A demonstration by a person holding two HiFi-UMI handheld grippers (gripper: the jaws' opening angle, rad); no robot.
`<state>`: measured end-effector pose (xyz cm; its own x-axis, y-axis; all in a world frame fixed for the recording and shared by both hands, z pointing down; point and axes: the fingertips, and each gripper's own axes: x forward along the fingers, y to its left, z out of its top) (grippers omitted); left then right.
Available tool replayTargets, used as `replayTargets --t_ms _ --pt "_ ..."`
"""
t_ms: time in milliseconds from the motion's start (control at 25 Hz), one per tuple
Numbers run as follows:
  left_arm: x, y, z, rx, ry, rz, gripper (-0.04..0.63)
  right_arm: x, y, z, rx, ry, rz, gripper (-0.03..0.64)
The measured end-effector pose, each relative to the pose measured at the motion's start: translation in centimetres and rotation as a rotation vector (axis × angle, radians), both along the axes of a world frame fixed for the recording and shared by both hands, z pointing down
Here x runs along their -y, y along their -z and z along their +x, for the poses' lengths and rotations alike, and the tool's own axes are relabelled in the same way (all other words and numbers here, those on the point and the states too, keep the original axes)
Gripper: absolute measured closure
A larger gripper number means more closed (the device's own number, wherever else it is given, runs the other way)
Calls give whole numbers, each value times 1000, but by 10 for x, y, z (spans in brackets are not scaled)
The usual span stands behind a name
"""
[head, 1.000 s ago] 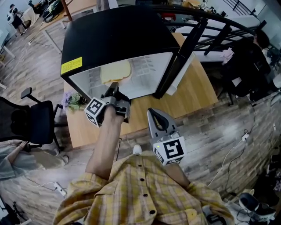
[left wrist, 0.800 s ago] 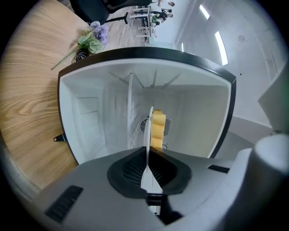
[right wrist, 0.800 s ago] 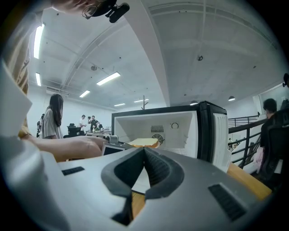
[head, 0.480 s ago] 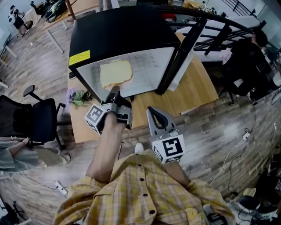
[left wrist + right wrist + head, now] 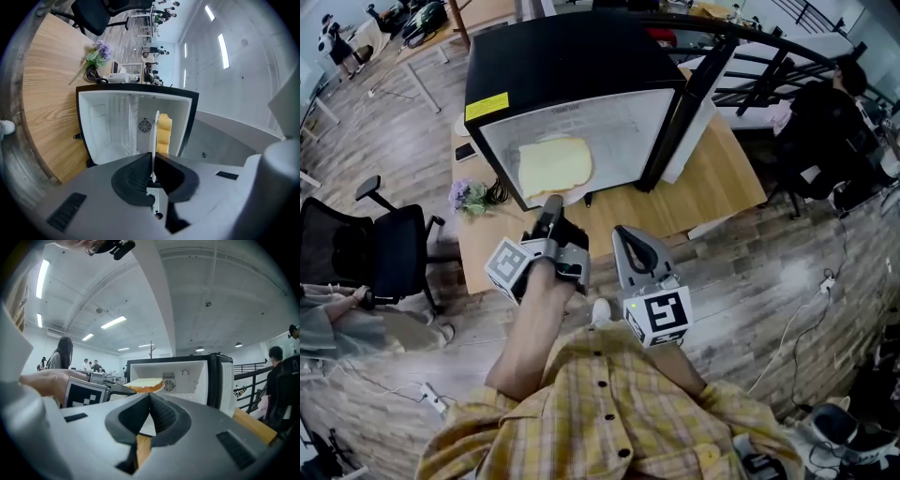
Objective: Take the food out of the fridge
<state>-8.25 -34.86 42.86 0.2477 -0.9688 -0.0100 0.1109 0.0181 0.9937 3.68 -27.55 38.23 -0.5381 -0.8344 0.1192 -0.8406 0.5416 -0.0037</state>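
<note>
Nearest the camera, a yellow checked shirt (image 5: 609,412) fills the bottom of the head view, a bare forearm reaching up from it to the left gripper (image 5: 551,202). That gripper hangs over the desk's (image 5: 712,183) near edge, turned on its side; its jaws are pinched on the rim of a thin white plate (image 5: 153,136), one jaw above and one below. Just to its right the right gripper (image 5: 622,232) sits a little nearer the person, over the same edge; its jaws are pressed together with nothing between them, pointing towards the fridge (image 5: 562,66).

A slice of bread (image 5: 555,167) lies flat on the plate; plate and bread are carried level at the fridge's open mouth, above the front of its white floor; whether they have cleared the opening I cannot tell.

The fridge is a small black box with a white inside, standing on the far part of the desk; a yellow label (image 5: 487,106) sits on its upper front edge; its door (image 5: 689,103) is swung open to the right. A fan grille (image 5: 168,386) shows on the back wall.

Purple flowers (image 5: 464,197) lie at the desk's left edge, beside the fridge's front left corner. A black chair (image 5: 380,253) stands on the floor left of the desk; a dark railing (image 5: 769,66) runs behind the fridge.
</note>
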Motion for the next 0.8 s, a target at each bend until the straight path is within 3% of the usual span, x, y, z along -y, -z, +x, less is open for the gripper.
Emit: replayTargets --t_ms 800 --pt "-89 21 13 -5 -42 32 575 -42 1 -4 14 -52 17 609"
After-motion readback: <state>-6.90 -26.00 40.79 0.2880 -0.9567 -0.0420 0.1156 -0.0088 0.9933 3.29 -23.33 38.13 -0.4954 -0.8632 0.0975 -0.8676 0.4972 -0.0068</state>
